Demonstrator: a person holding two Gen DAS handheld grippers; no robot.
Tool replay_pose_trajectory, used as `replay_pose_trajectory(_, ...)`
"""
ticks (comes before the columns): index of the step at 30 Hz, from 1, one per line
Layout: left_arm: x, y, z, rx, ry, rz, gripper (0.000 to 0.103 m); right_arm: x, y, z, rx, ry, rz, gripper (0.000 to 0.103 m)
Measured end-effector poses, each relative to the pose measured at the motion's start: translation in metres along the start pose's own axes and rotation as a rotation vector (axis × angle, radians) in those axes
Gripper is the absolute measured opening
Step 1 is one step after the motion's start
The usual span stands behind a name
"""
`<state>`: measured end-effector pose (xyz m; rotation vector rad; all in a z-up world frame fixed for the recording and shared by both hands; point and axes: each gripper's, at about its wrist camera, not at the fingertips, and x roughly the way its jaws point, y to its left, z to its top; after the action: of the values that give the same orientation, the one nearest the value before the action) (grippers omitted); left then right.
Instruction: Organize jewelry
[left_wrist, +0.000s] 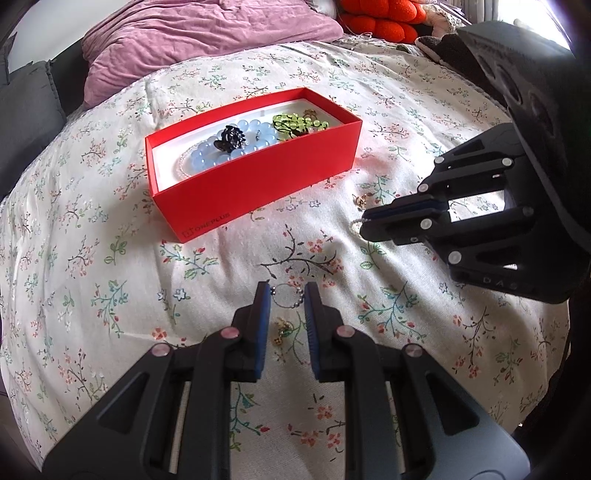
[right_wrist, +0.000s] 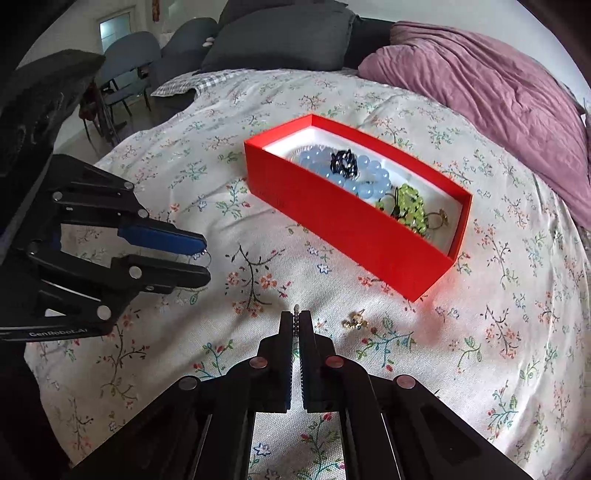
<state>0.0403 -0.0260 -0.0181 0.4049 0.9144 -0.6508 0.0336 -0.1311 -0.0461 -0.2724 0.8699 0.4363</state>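
Note:
A red open box (left_wrist: 258, 181) (right_wrist: 351, 232) lies on the flowered bedspread. It holds a pale blue bead bracelet (left_wrist: 207, 155) (right_wrist: 369, 177), a black piece (left_wrist: 231, 138) and green beads (left_wrist: 291, 123) (right_wrist: 410, 203). My left gripper (left_wrist: 287, 295) (right_wrist: 205, 258) is shut on a thin wire hoop with small beads (left_wrist: 286, 301), which spans the narrow gap between its blue pads. My right gripper (right_wrist: 295, 317) (left_wrist: 364, 221) is shut on a strand of tiny beads (right_wrist: 295, 310), low over the bedspread. A small gold earring (right_wrist: 354, 319) (left_wrist: 360, 199) lies beside it. Another gold piece (left_wrist: 280, 328) lies under the left fingers.
A crumpled purple quilt (left_wrist: 184, 37) (right_wrist: 480, 92) lies behind the box. Orange cushions (left_wrist: 380, 18) sit at the far end, grey pillows (right_wrist: 277, 37) at the head. Chairs (right_wrist: 129, 66) stand past the bed's edge.

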Motion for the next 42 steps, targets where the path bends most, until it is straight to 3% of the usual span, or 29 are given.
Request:
replay_pose_trajectory(12, -0.007, 0.003, 0.008, -0.019, -0.029, 0.012, 0.02, -0.019, -0.009, 0.006, 0.035, -0.042, -0.009, 0.003)
replay_pose_trajectory(27, -0.025, 0.025, 0.053, -0.107, -0.153, 0.04, 0.02, -0.041, -0.03, 0.039, 0.123, -0.144, -0.04, 0.003)
replay_pose_trajectory(35, -0.008, 0.049, 0.072, -0.222, -0.168, 0.06, 0.02, -0.034, -0.05, 0.057, 0.199, -0.165, -0.057, 0.003)
replay_pose_trajectory(42, 0.012, 0.052, 0.082, -0.241, -0.151, 0.1, 0.02, -0.017, -0.068, 0.062, 0.267, -0.147, -0.047, 0.003)
